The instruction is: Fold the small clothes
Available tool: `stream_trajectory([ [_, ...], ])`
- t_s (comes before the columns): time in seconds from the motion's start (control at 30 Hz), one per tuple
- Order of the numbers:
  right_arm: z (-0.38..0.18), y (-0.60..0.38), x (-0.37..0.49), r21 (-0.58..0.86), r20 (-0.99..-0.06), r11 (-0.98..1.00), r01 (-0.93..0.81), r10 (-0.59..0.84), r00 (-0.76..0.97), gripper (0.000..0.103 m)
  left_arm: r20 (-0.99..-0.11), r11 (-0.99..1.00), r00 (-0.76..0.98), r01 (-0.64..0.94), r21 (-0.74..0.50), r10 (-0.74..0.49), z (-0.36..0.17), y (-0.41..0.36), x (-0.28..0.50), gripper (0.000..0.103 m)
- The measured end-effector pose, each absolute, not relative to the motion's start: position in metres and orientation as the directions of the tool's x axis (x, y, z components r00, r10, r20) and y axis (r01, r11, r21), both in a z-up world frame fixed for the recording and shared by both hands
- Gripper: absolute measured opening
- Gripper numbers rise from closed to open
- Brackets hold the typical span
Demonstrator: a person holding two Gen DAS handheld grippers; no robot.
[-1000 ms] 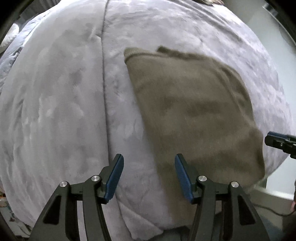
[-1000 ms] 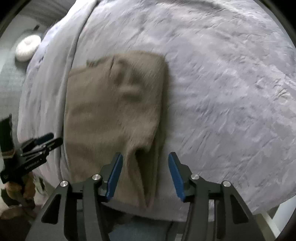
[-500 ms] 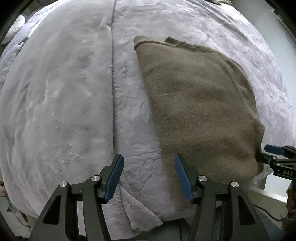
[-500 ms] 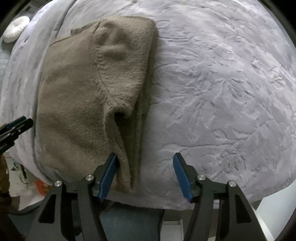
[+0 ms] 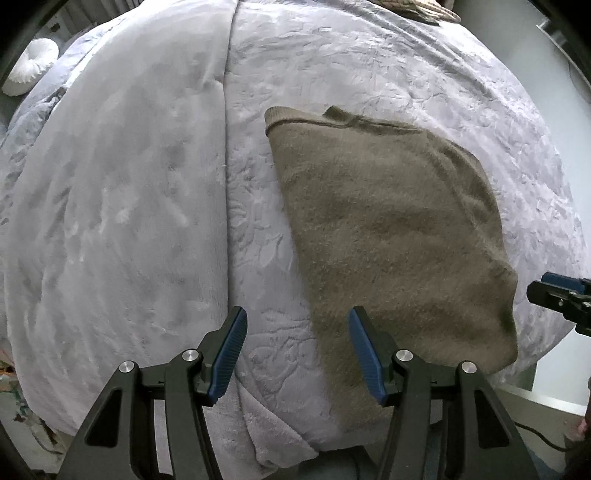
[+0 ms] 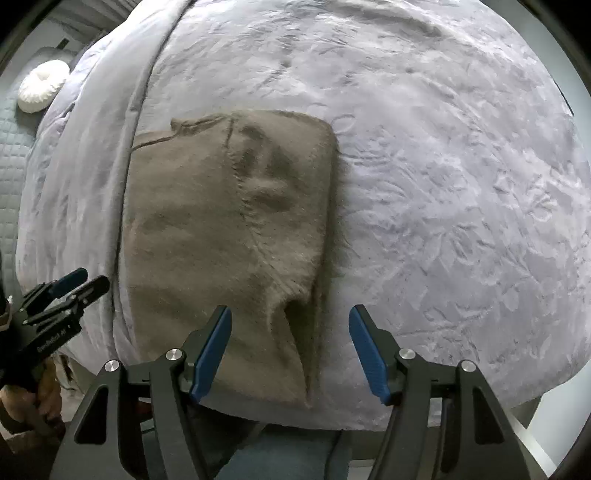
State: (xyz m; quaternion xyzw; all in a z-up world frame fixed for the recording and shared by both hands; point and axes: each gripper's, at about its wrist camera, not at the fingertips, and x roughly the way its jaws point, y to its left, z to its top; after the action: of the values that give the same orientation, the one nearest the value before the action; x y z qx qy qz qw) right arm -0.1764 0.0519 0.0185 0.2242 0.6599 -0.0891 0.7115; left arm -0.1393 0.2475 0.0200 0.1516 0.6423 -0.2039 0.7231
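A brown fuzzy garment [image 5: 391, 229] lies folded on a lavender blanket [image 5: 147, 184], its near edge at the bed's front edge. In the right wrist view the garment [image 6: 221, 236] shows a flap folded over its right side. My left gripper [image 5: 297, 350] is open and empty, held above the blanket by the garment's left near edge. My right gripper [image 6: 290, 347] is open and empty, above the garment's near right corner. Each gripper shows at the edge of the other's view: the right gripper [image 5: 554, 295] and the left gripper [image 6: 70, 288].
A white round cushion [image 6: 42, 86] lies at the far left beyond the blanket. A seam [image 5: 227, 184] runs down the blanket left of the garment. More fabric [image 5: 417, 9] lies at the bed's far end. The bed edge drops off just below both grippers.
Both grippers have pulled back and up from the garment, still open. The right gripper, which was down at the garment's near edge, now sits higher and farther from it.
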Motion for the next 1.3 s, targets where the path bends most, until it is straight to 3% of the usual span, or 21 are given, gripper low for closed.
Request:
stream_trajectory([
  [0.5,0.014,0.051,-0.171,0.239,-0.971,0.836,0.494,0.203,0.126,0.074,-0.997,0.873,0.054,0.487,-0.024,-0.058,0.008,0.241,-0.133,0.059],
  [0.53,0.014,0.051,-0.170,0.238,-0.971,0.835,0.497,0.202,0.125,0.074,-0.997,0.874,0.054,0.486,-0.022,-0.056,0.007,0.241,-0.133,0.065],
  [0.57,0.014,0.051,-0.169,0.237,-0.971,0.833,0.500,0.201,0.126,0.074,-0.997,0.874,0.053,0.486,-0.018,-0.050,0.007,0.241,-0.133,0.084],
  [0.6,0.014,0.050,-0.169,0.238,-0.971,0.830,0.504,0.201,0.128,0.074,-0.997,0.874,0.057,0.486,-0.013,-0.047,0.007,0.240,-0.133,0.088],
  [0.83,0.023,0.053,-0.162,0.221,-0.975,0.842,0.492,0.179,0.131,0.075,-0.996,0.854,0.088,0.519,0.021,-0.030,0.011,0.231,-0.135,0.089],
  [0.9,0.027,0.057,-0.158,0.205,-0.978,0.855,0.476,0.159,0.135,0.086,-0.995,0.857,0.096,0.515,0.026,-0.028,0.013,0.230,-0.134,0.089],
  [1.3,0.052,0.069,-0.144,0.091,-0.985,0.894,0.439,0.016,0.173,0.088,-0.986,0.911,0.152,0.412,0.002,-0.067,0.037,0.233,-0.119,0.089],
])
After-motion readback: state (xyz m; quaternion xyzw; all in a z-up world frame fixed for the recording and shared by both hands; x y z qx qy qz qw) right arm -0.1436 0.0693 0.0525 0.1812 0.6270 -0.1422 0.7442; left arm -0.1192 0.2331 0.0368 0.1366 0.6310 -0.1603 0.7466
